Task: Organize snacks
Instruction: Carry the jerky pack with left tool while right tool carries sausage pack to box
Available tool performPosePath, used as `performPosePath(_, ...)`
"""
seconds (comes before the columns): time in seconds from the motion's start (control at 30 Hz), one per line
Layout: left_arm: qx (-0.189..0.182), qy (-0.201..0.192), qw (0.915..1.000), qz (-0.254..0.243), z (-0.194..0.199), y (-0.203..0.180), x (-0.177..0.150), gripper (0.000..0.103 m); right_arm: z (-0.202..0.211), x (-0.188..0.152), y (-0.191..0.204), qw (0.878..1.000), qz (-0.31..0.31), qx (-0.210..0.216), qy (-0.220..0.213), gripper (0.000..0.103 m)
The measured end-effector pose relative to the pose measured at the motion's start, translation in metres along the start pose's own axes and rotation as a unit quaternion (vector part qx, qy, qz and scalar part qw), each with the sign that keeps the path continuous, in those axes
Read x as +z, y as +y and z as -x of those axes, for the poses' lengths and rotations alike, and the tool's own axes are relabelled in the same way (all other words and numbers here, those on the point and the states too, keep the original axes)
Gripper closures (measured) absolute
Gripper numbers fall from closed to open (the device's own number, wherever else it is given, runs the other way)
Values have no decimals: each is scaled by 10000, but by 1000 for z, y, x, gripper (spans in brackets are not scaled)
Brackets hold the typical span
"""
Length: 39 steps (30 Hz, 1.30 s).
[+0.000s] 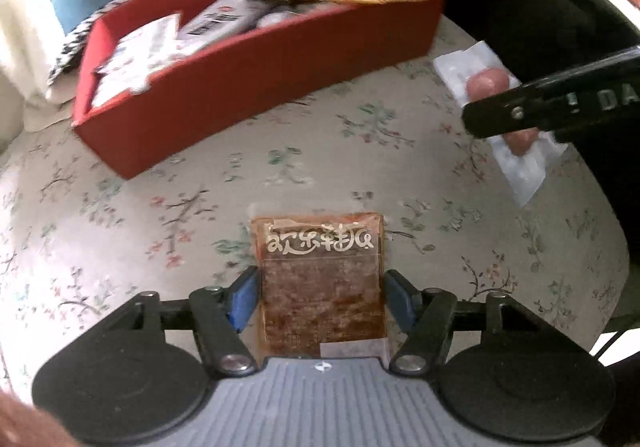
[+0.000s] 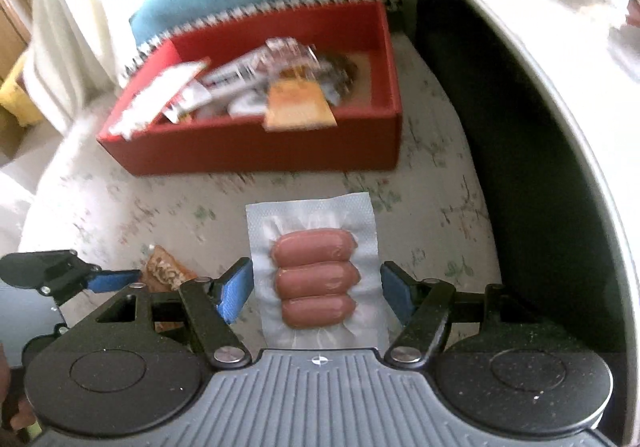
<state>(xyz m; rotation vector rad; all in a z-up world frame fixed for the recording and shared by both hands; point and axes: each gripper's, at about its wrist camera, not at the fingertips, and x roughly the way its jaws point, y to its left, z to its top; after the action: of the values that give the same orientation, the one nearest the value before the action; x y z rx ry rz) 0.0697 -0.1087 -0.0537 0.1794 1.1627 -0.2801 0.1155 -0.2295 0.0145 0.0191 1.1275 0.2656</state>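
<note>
The floral-print cloth surface (image 1: 120, 215) spreads under everything, its far edges lost in glare. On it sits the long red cardboard box (image 1: 248, 87), holding blurred snack packets whose labels cannot be read. In the right wrist view the clear vacuum-sealed pack of three pink sausages (image 2: 316, 279) lies between the fingers of the right gripper (image 2: 316, 299), which pinches the pack's edges; in the left wrist view a black finger hides its middle. The brown translucent snack packet with white lettering (image 1: 320, 279) lies between the left gripper (image 1: 320, 299) fingers, its near end hidden by the gripper body; whether the blue pads press it I cannot tell.
</note>
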Motion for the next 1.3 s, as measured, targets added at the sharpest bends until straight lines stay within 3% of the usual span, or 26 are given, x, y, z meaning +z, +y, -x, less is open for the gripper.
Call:
performPosePath(0.4, -43, -889, 9953, 383, 48, 39, 28, 45, 19, 24, 23, 9985, 2, 118, -530, 28)
performPosePath(0.8, 139, -1249, 9909, 492, 65, 55, 42, 44, 21, 46, 30, 9966, -53, 110, -809, 28)
performPosePath(1.3, 451, -1544, 9852, 599, 53, 80, 102, 44, 1, 113, 29, 9944, -14, -78, -1054, 28)
